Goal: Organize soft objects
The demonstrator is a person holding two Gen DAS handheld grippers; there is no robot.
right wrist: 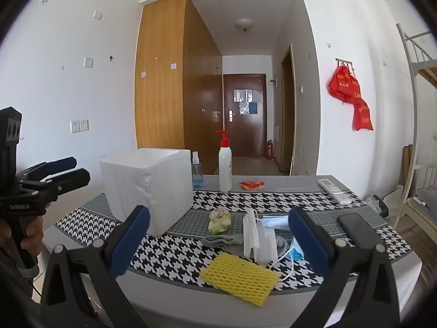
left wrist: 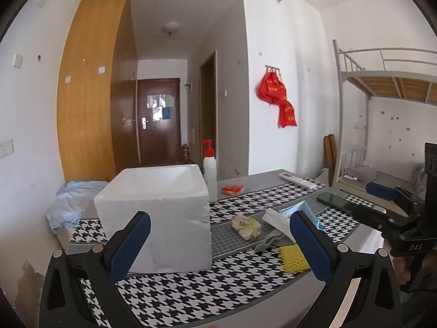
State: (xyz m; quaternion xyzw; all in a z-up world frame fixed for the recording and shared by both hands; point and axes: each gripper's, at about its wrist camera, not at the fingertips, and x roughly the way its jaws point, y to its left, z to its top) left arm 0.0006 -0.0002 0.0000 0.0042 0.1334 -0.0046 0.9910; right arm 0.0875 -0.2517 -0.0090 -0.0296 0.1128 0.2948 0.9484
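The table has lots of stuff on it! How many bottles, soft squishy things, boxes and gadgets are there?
Bottles: 2, the white pump bottle and the blue spray bottle.
Soft things: 5, the yellow foam net, grey sock, tissue pack, blue mask and small cloth bundle.
Boxes: 1, the foam box.
Gadgets: 2, the remote and phone.
Total: 10.

The right claw's body [left wrist: 409, 246] bears "DAS"; yellow print on the red bags [right wrist: 352, 98] is unreadable.
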